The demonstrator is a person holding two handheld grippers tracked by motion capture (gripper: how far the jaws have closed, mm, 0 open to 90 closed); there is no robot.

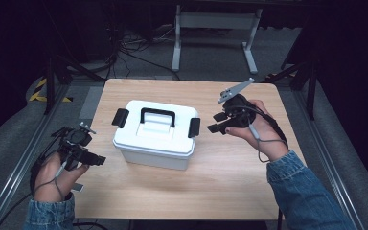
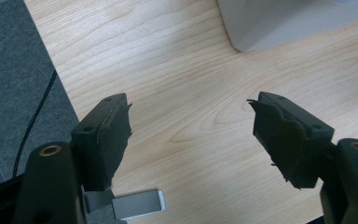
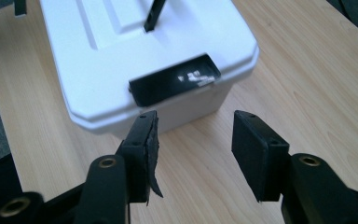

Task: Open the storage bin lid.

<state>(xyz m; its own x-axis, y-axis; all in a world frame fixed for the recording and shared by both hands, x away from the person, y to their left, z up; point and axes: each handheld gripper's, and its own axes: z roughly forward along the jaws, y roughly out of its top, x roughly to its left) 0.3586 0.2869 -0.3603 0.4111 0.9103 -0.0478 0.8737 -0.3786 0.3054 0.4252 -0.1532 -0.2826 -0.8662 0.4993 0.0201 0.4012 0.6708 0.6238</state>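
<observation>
Wooden counter (image 1: 230, 182) bearing a white lidded box (image 1: 155, 134) at centre, black latch (image 3: 175, 84) at its 3 o'clock end. Right tool (image 1: 216, 123), 3 o'clock, jaws spread, empty, near the latch. Left tool (image 1: 97, 160), 8 o'clock, spread, empty.

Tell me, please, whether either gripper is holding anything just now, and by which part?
Nothing is held. The left gripper and right gripper both stand open over bare table, apart from the white box.

Smooth white plastic box (image 1: 154, 135) with glossy black latches (image 3: 174, 83) on matt wood-grain table (image 1: 230, 177).
</observation>
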